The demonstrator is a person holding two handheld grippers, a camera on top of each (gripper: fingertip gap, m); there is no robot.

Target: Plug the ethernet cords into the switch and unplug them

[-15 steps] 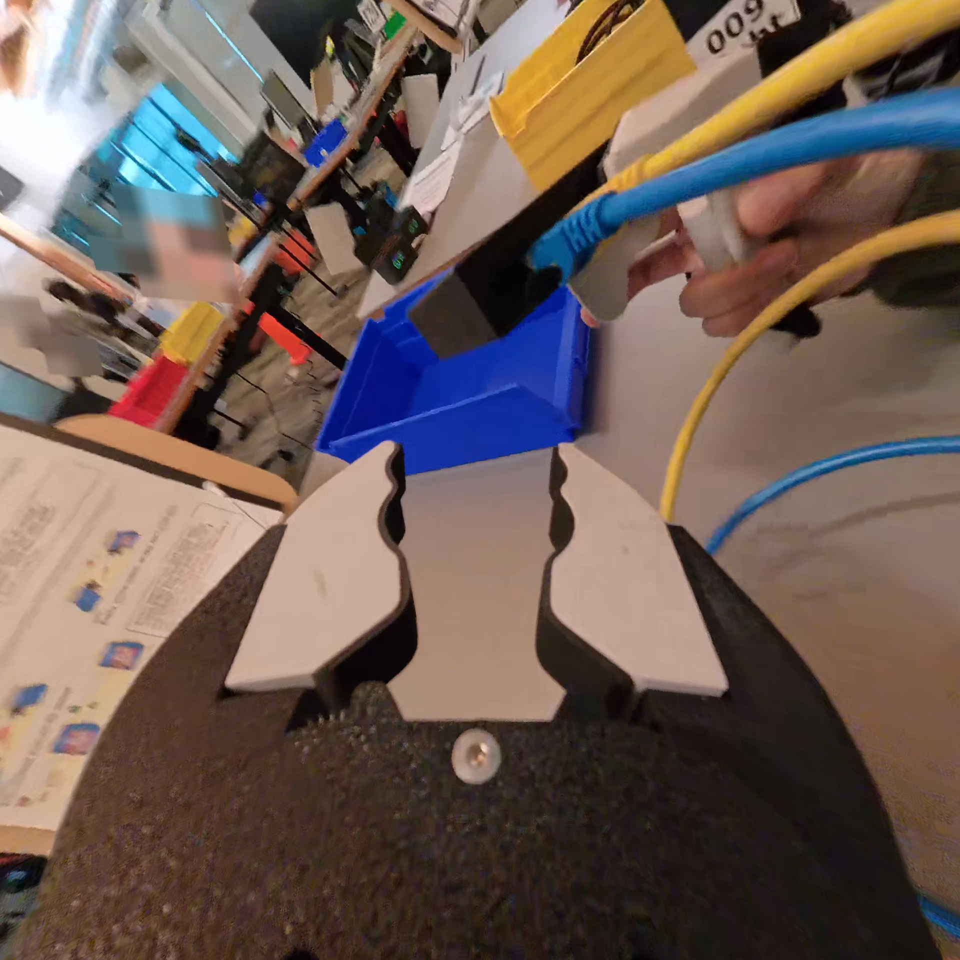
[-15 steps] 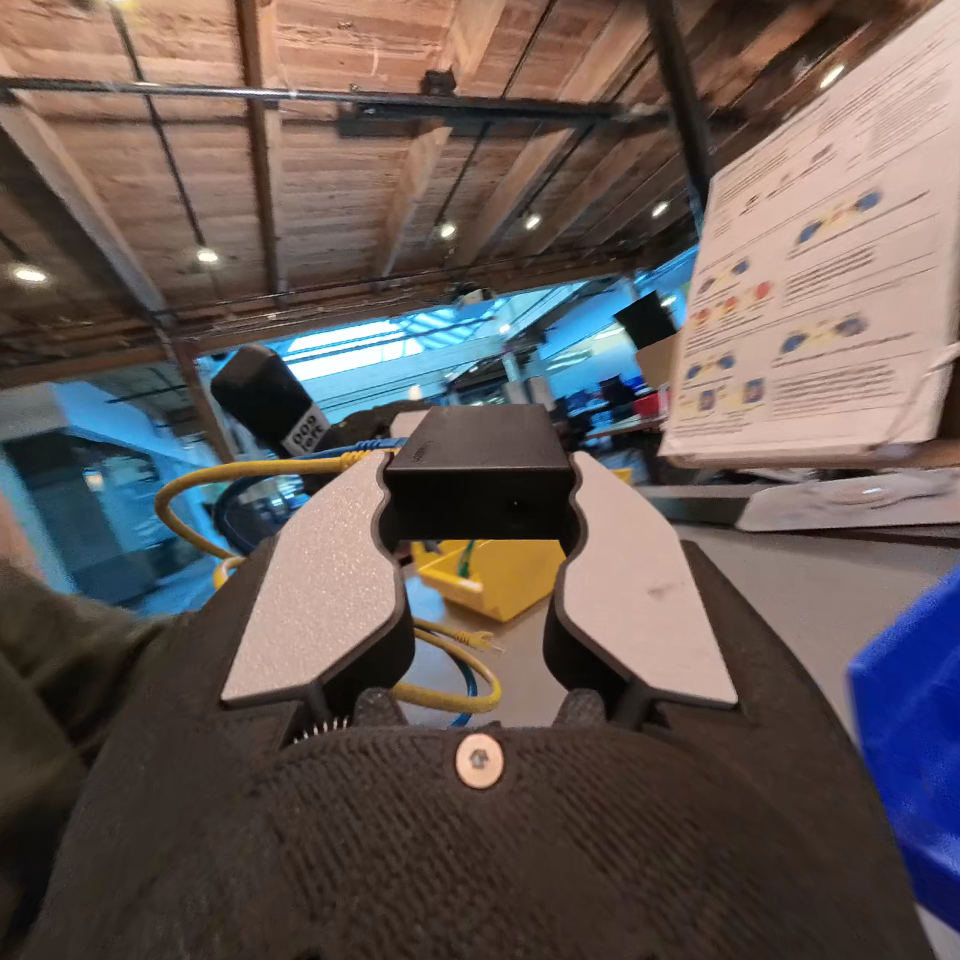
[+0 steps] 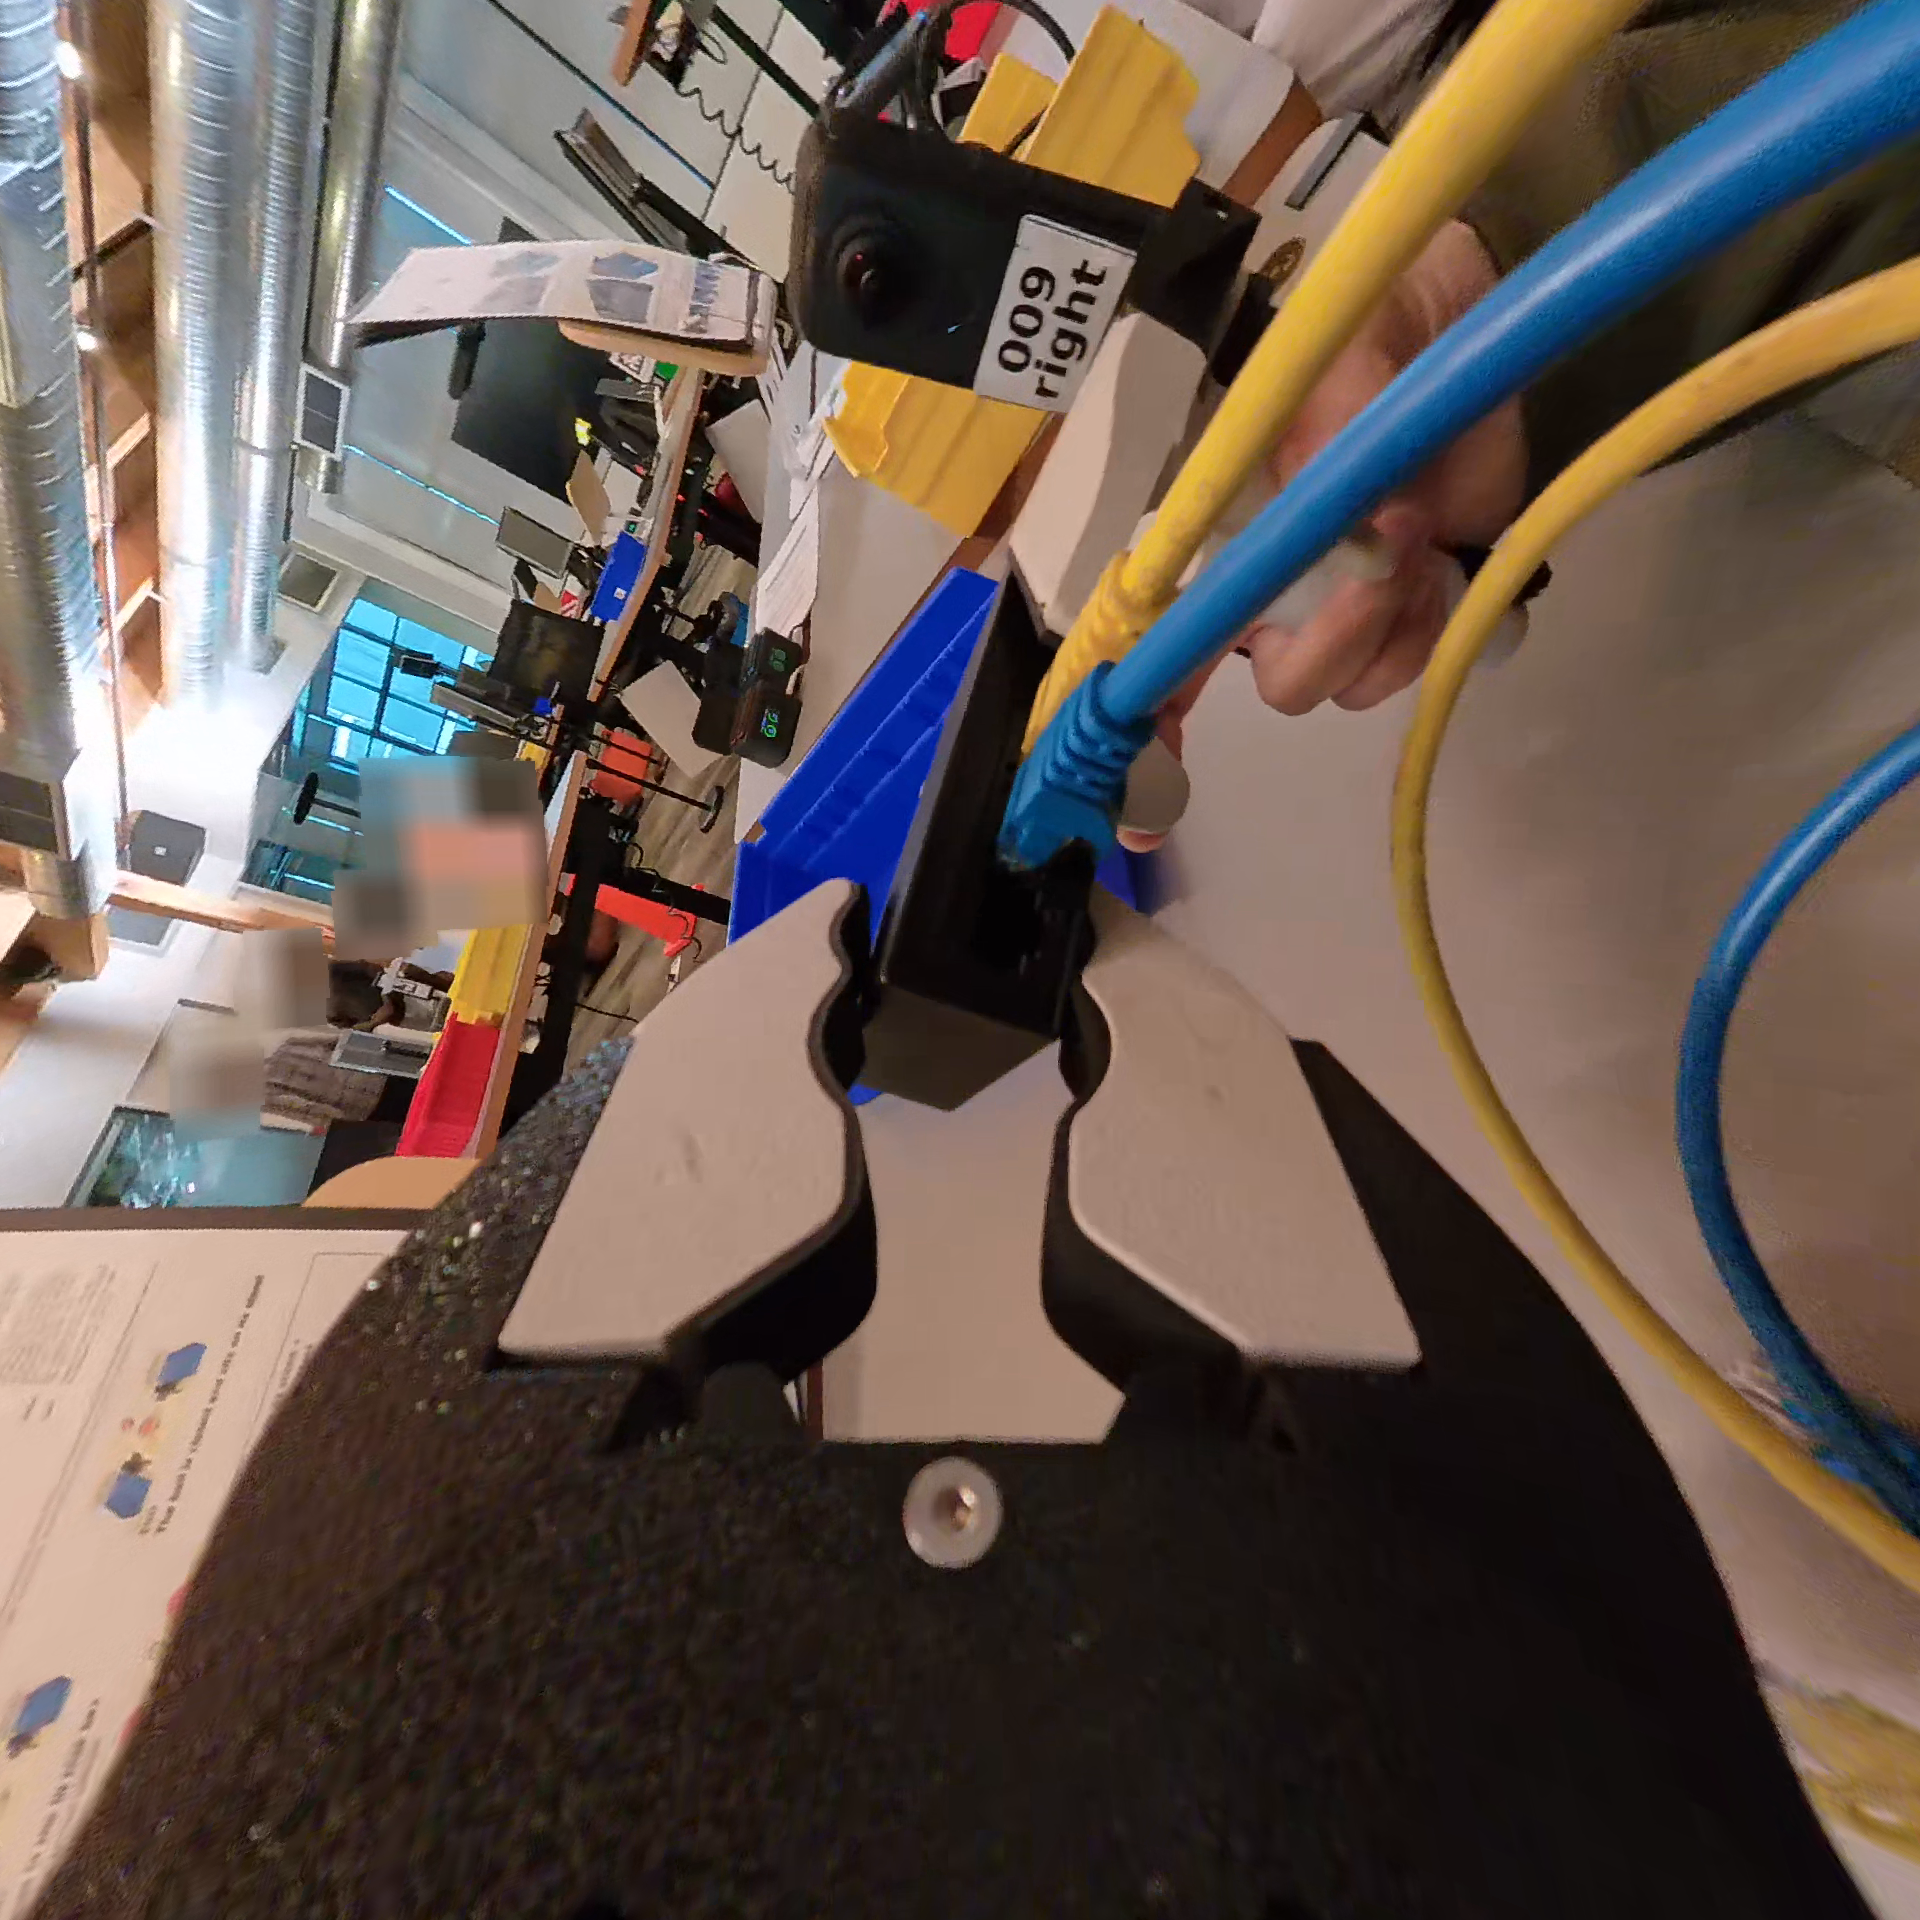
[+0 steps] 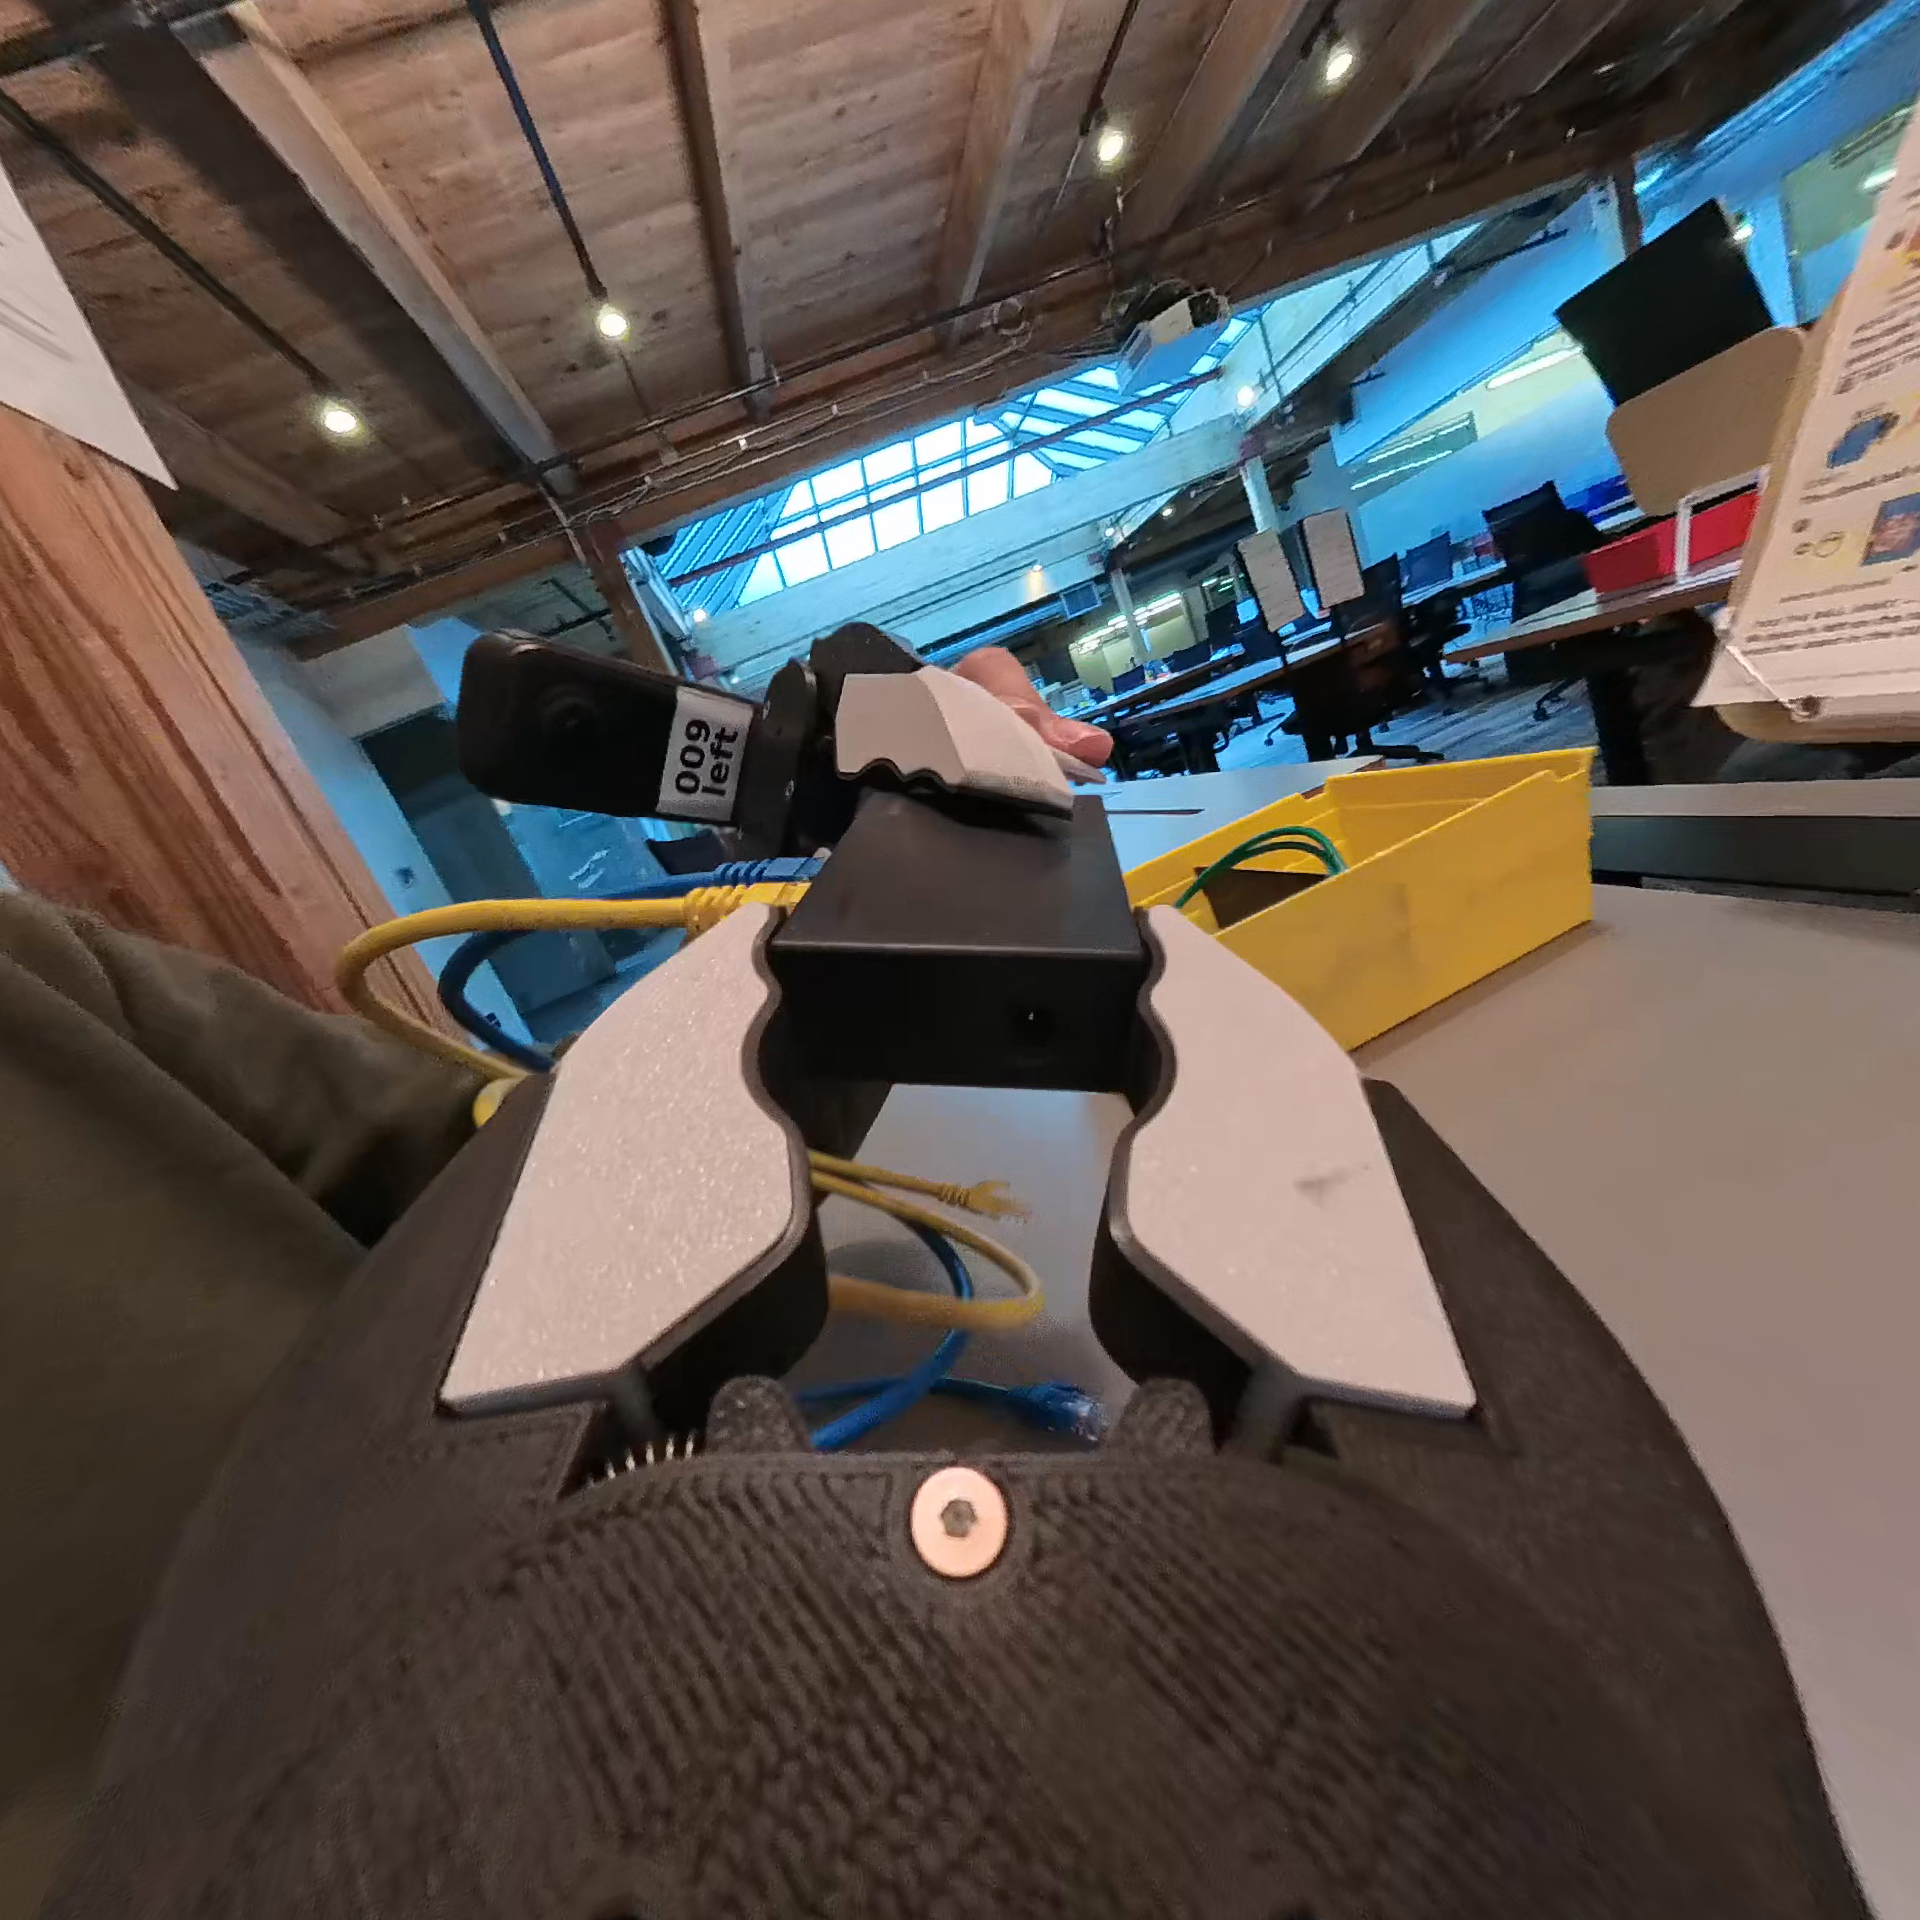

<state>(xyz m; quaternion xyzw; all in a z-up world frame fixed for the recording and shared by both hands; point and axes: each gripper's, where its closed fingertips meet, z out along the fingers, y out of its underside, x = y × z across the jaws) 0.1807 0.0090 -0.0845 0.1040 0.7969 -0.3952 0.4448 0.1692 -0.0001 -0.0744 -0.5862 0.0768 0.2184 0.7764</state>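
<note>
Your right gripper [image 4: 956, 997] clamps the black switch [image 4: 961, 982] at centre frame in the right wrist view, one grey finger pressed against each end of the box, which hangs clear above the grey table [image 4: 1621, 1091]. At the far end of the switch, your left gripper [image 3: 961, 982] closes in around it: in the left wrist view its fingertips flank the near corner of the box at mid-frame, though whether they actually pinch it or only bracket it cannot be told.

A blue ethernet cord [image 3: 1070, 769] and a yellow ethernet cord [image 3: 1101, 613] are both seated in the ports on the switch's side, just above centre in the left wrist view; their cables sweep to the upper right and loop down the right edge. In the right wrist view the free ends of the cords lie on the table under the switch, a loose blue plug [image 4: 1049, 1408] showing low between the fingers.

A yellow bin [image 4: 1434, 894] sits on the table at right of centre, a blue bin [image 3: 862, 758] behind the switch in the left wrist view.
</note>
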